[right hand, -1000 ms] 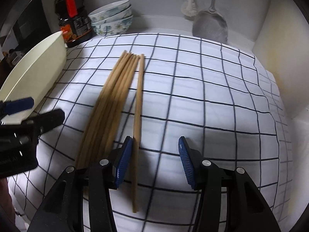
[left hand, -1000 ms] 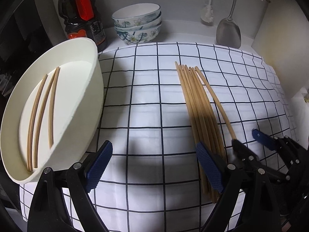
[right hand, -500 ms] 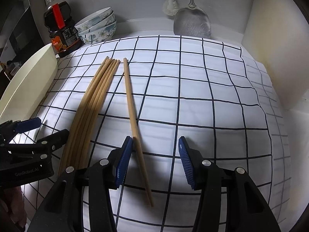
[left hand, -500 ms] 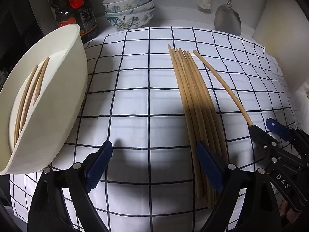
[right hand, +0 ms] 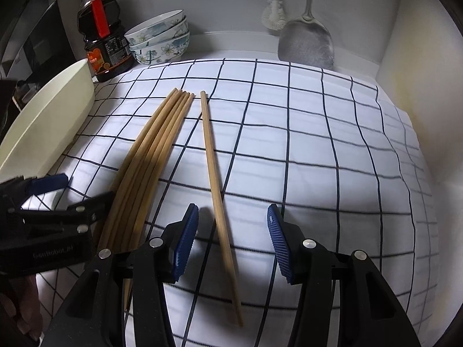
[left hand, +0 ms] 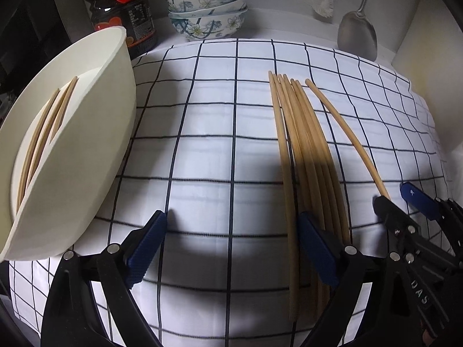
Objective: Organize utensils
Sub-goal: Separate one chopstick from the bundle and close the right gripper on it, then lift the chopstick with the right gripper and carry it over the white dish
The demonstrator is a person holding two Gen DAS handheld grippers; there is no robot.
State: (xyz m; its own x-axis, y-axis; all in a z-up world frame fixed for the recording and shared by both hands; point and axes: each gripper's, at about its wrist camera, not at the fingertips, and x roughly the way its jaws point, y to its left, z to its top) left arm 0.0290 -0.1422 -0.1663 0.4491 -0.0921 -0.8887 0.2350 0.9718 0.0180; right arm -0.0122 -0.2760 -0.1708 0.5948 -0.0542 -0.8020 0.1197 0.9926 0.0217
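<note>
Roughly partway: three chopsticks (left hand: 43, 133) already in cream tub (left hand: 86, 156) at left; bundle of approx. six (left hand: 309, 162) plus lone chopstick (right hand: 220, 202) not yet moved, lying on checked cloth (right hand: 332, 159) over desk. Right gripper (right hand: 233, 243) half open, straddling lone stick near its end w/o touching, pads clear, nothing held. Left gripper (left hand: 233, 248) wide open, empty, over bare cloth just beside bundle. Stacked bowls (left hand: 207, 11), sauce bottle (right hand: 102, 37), spatula (right hand: 306, 40) at back, untouched.

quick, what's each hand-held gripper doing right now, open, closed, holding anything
Left hand-held gripper: open, holding nothing.
Right hand-held gripper: open, the single chopstick lies between its pads, not gripped.
</note>
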